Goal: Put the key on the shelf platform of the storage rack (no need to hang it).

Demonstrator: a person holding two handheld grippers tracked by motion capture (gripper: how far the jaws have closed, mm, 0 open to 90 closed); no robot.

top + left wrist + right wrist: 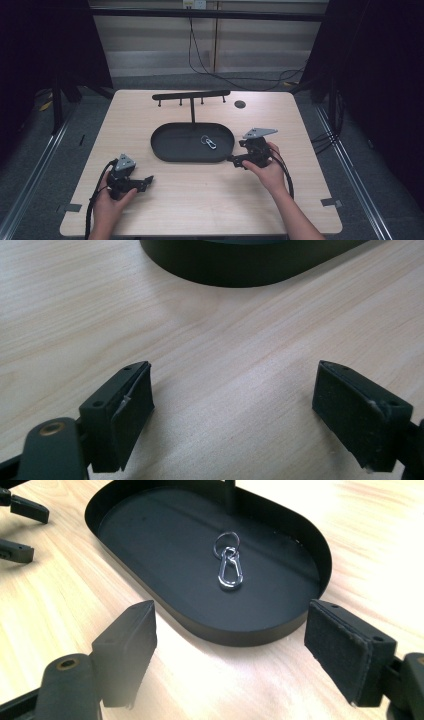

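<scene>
Both tongs released over the counter point(200, 200)

Right tongs point(230, 645) gape just before the tray point(150, 545) rim; the key clip point(228, 565) lies inside, beyond them. Left tongs point(232, 405) gape, well apart from it.

Shiny metal carabiner point(230, 570) in matt black tray point(235, 630) on pale wood-grain table point(60, 610).

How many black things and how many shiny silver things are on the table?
Black: 2, the oval tray and the hook stand rising from it.
Silver: 1, the key clip lying in the tray.
Total: 3
</scene>
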